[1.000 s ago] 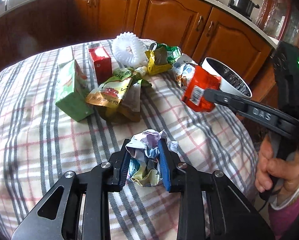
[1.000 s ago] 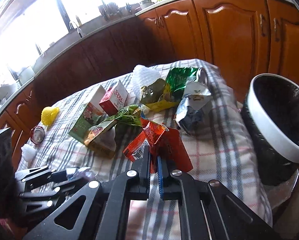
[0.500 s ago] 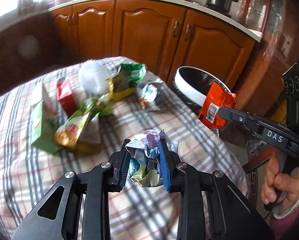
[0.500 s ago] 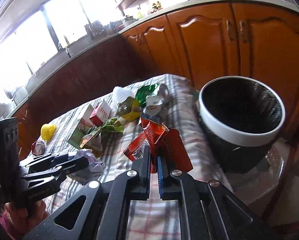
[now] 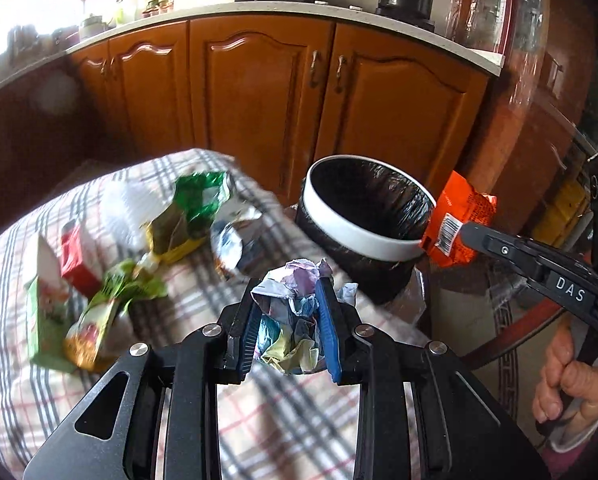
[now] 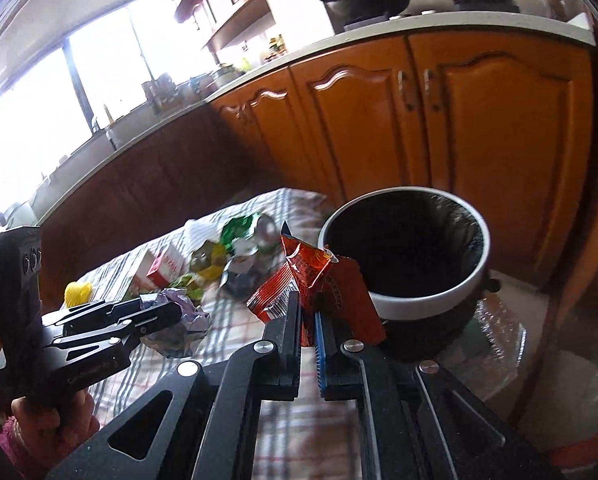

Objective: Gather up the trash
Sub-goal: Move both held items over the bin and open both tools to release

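My left gripper (image 5: 289,300) is shut on a crumpled paper wad (image 5: 293,320), held above the checked tablecloth (image 5: 259,432) near the table's right edge. In the right wrist view the same wad (image 6: 183,316) shows at the left gripper's tips. My right gripper (image 6: 308,304) is shut on an orange-red snack wrapper (image 6: 319,284); that wrapper (image 5: 457,220) hangs just beside the right of the bin's rim. The bin (image 5: 363,216) has a white rim and a black liner and stands beside the table; its mouth (image 6: 403,256) is open just right of the wrapper.
Several wrappers and cartons lie on the table: a green wrapper (image 5: 199,196), a red carton (image 5: 77,256), a green-white carton (image 5: 45,312), a silvery bag (image 5: 231,244). A yellow object (image 6: 77,292) sits farther left. Wooden cabinets (image 5: 259,92) stand behind. A hand (image 5: 571,380) grips the right handle.
Both grippers have swung right and upward from over the table towards the bin, each keeping its load. The red wrapper now hangs at the bin's rim; the paper wad has neared the table's edge.
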The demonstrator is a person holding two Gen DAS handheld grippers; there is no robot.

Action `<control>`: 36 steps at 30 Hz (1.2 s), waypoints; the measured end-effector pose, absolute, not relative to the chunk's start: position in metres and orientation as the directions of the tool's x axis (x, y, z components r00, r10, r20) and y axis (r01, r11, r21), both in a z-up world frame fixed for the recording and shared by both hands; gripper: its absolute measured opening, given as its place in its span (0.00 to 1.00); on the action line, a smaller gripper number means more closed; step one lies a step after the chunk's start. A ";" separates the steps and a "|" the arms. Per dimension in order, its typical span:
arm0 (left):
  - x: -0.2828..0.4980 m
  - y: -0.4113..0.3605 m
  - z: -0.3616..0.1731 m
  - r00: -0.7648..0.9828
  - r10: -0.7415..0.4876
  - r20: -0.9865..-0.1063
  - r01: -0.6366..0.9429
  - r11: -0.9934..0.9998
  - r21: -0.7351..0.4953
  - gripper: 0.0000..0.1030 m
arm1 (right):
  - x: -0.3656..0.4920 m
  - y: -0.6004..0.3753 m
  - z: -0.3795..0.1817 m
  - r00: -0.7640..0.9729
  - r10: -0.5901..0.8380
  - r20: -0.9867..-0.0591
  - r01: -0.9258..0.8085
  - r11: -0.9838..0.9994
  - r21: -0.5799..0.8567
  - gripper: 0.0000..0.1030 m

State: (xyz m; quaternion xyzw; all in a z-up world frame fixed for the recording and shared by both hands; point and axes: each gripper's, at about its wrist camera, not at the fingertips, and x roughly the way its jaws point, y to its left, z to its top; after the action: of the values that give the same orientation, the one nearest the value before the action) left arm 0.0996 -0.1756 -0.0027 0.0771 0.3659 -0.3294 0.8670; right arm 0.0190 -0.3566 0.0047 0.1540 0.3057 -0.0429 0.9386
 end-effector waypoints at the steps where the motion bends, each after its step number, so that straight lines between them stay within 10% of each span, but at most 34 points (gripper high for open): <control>1: 0.101 -0.180 -0.001 0.515 -0.518 -0.684 0.631 0.768 -0.107 0.25 | 0.019 -0.361 0.006 0.811 0.006 -0.585 0.183 0.947 0.265 0.05; 36: 0.173 -0.316 0.004 0.480 -0.526 -0.702 0.680 0.729 -0.082 0.25 | 0.059 -0.460 -0.004 0.767 -0.100 -0.633 0.317 0.918 0.239 0.06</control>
State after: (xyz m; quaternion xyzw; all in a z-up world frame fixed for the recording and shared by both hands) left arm 0.1729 -0.3160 0.0040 0.1043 0.3682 -0.3530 0.8538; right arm 0.0586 -0.4596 -0.0040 0.1685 0.3218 -0.1129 0.9248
